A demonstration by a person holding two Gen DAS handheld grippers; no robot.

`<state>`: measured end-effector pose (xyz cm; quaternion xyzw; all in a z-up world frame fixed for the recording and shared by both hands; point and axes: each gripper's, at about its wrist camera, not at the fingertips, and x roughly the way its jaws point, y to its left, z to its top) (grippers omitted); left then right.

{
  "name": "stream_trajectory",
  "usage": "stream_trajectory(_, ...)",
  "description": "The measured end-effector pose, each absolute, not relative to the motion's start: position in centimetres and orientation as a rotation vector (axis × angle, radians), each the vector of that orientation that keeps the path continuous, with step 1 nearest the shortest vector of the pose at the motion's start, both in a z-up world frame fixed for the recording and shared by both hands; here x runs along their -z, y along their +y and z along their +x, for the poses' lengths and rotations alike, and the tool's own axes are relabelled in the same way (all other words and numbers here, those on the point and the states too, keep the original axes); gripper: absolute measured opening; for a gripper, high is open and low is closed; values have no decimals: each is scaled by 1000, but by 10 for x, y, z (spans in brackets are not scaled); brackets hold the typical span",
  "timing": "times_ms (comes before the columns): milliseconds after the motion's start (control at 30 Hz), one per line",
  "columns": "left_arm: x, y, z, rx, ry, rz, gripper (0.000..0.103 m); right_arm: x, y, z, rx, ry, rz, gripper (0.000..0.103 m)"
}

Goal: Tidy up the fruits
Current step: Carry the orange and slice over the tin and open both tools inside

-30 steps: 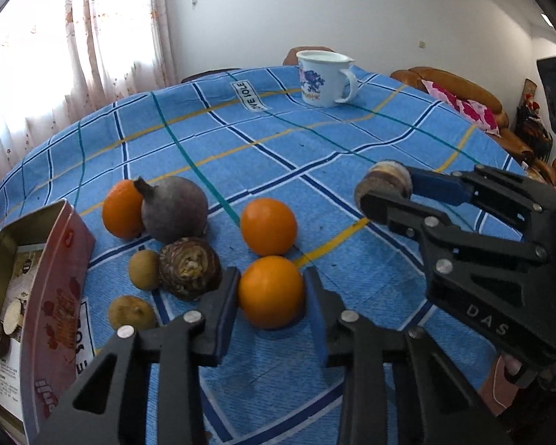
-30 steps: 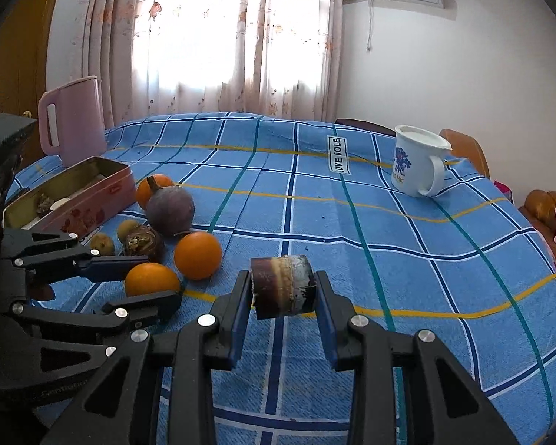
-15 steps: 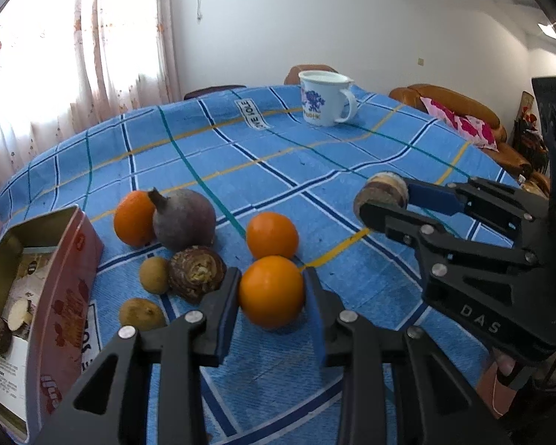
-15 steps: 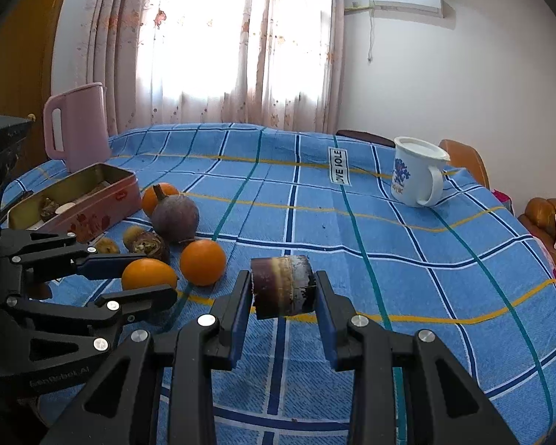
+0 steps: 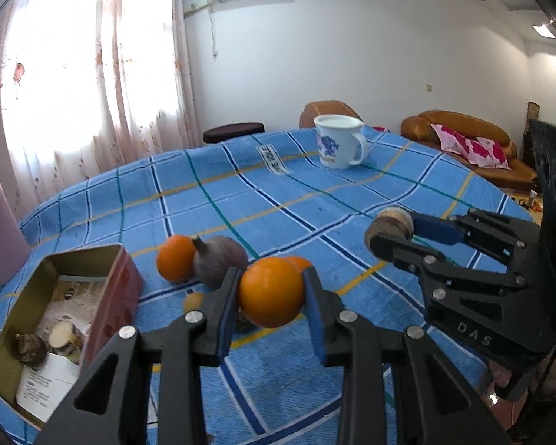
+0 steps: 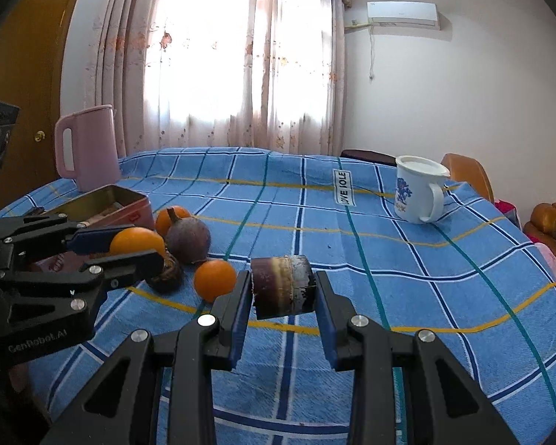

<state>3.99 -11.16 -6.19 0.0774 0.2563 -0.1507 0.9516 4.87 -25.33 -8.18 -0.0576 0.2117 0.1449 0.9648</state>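
Observation:
My left gripper (image 5: 271, 298) is shut on an orange (image 5: 270, 293) and holds it lifted above the blue checked cloth; it also shows in the right wrist view (image 6: 137, 247). My right gripper (image 6: 281, 293) is shut on a short brown cut stem piece (image 6: 281, 284) and holds it above the cloth; it shows in the left wrist view (image 5: 389, 224) too. On the cloth lie two more oranges (image 6: 215, 280) (image 5: 174, 257), a purple round fruit (image 6: 188, 240), a brown knobby fruit (image 6: 166, 272) and a small brown fruit (image 5: 193, 301).
An open tin box (image 5: 103, 289) holding cut pieces stands at the left. A pink jug (image 6: 87, 148) stands behind it. A white mug (image 6: 419, 193) stands at the far right of the table. A sofa (image 5: 463, 148) is beyond the table.
My left gripper has lifted the orange off the cloth and risen. My right gripper has also risen a little with the stem piece.

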Motion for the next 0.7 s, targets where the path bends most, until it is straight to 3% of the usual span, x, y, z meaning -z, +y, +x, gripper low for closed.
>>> stream_trajectory(700, 39, -62, 33, 183, 448, 92, 35, 55, -208, 54, -374, 366, -160, 35)
